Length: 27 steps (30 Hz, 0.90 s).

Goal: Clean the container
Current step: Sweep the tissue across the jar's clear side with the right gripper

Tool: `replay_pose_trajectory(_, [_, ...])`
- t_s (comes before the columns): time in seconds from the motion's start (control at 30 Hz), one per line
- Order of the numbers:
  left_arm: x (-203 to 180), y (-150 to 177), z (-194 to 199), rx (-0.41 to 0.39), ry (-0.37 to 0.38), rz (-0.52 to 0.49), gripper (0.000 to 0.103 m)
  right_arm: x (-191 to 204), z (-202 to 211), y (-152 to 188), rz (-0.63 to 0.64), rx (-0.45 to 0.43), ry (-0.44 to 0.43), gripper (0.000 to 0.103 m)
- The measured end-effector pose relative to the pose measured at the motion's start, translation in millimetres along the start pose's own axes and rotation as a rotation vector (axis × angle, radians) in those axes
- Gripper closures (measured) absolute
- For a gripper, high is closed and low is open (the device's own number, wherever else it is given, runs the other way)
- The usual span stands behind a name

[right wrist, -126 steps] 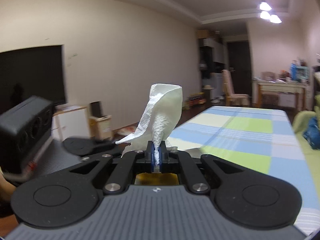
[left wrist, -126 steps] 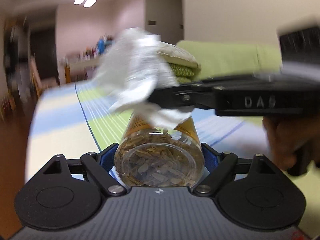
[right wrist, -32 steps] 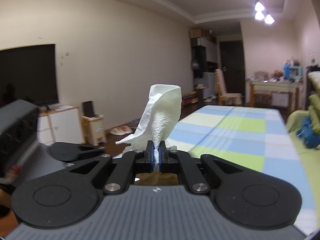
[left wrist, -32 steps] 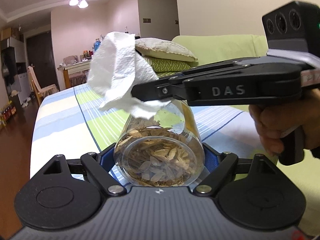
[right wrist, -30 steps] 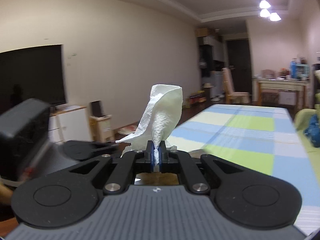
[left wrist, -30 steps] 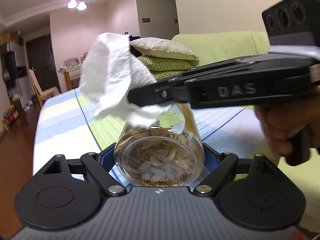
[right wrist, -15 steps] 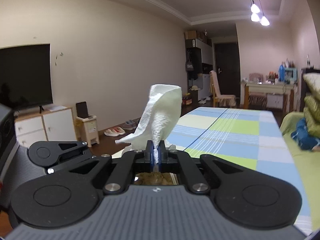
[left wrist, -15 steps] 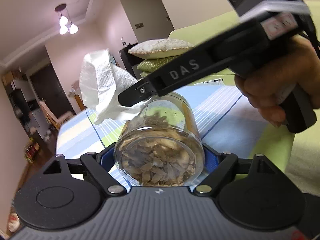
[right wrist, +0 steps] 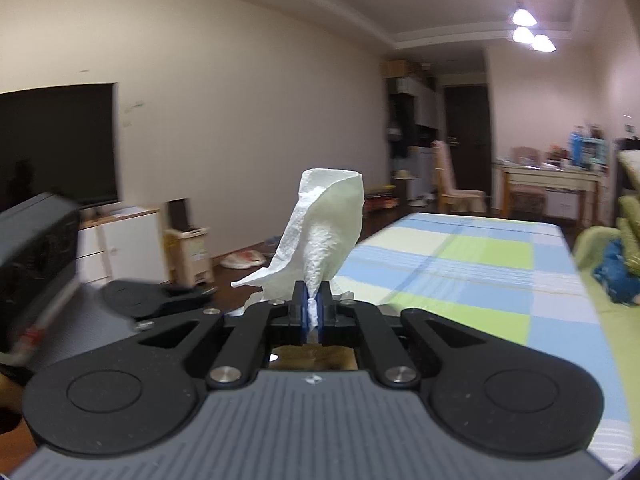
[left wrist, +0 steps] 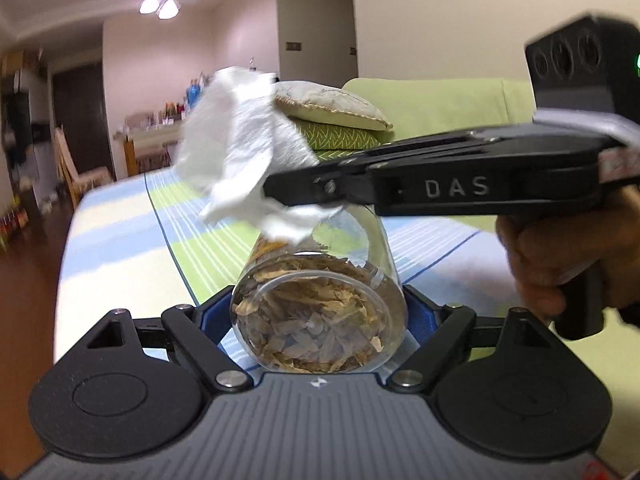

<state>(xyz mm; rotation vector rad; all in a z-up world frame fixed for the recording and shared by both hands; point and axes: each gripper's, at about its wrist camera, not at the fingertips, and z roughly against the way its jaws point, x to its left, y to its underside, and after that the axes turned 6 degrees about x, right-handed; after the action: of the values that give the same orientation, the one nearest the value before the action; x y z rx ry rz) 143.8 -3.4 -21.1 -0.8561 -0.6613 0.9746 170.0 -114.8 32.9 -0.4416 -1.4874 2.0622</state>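
A clear glass jar (left wrist: 320, 304) filled with dried brown flakes lies on its side, base towards the camera, with my left gripper (left wrist: 320, 320) shut on it. My right gripper (left wrist: 280, 196) reaches in from the right across the jar's upper far part, shut on a crumpled white paper towel (left wrist: 240, 160). The towel's lower edge touches the jar's top side. In the right wrist view the paper towel (right wrist: 324, 240) stands up from the closed right gripper (right wrist: 314, 308), and a brown patch of the jar (right wrist: 316, 358) shows below the fingers.
A table with a blue, green and white checked cloth (left wrist: 128, 248) stretches ahead. A green sofa (left wrist: 440, 108) with cushions (left wrist: 332, 108) lies behind. A hand (left wrist: 560, 256) holds the right gripper's handle. In the right wrist view a TV (right wrist: 56, 148), a white cabinet and a chair (right wrist: 456, 184) line the room.
The right gripper has levelled out from a steep tilt and the towel has shifted right along the jar's top. The left gripper keeps its hold on the jar.
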Motion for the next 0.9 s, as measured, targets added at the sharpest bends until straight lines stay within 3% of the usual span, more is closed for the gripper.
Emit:
replay_pose_trajectory(0.13, [-24.4, 3.0, -3.7, 0.001, -0.117, -0.173, 0.018, 10.1, 5.5, 1.4, 0.061, 0.005, -0.029, 0.101])
replay_pose_trajectory(0.33, [-32.9, 2.2, -6.7, -0.002, -0.144, -0.217, 0.018, -15.8, -1.1, -2.1, 0.016, -0.006, 0.08, 0.101])
replay_pose_trajectory(0.5, [-23.7, -0.1, -8.9, 0.019, -0.094, -0.133, 0.014, -19.1, -1.1, 0.9, 0.002, -0.019, 0.105, 0.101])
replay_pose_trajectory(0.67, [10.9, -1.6, -7.8, 0.0, 0.057, 0.127, 0.014, -22.5, 1.2, 2.8, -0.021, -0.026, 0.098, 0.101])
replay_pose_trajectory(0.73, [19.6, 0.4, -8.7, 0.001, 0.09, 0.18, 0.014, -22.9, 1.7, 3.3, -0.027, -0.028, 0.098, 0.101])
replay_pose_trajectory(0.9, [7.9, 3.6, -5.5, -0.001, 0.03, 0.076, 0.018, -20.2, 3.3, 1.4, -0.047, -0.016, 0.1, 0.101])
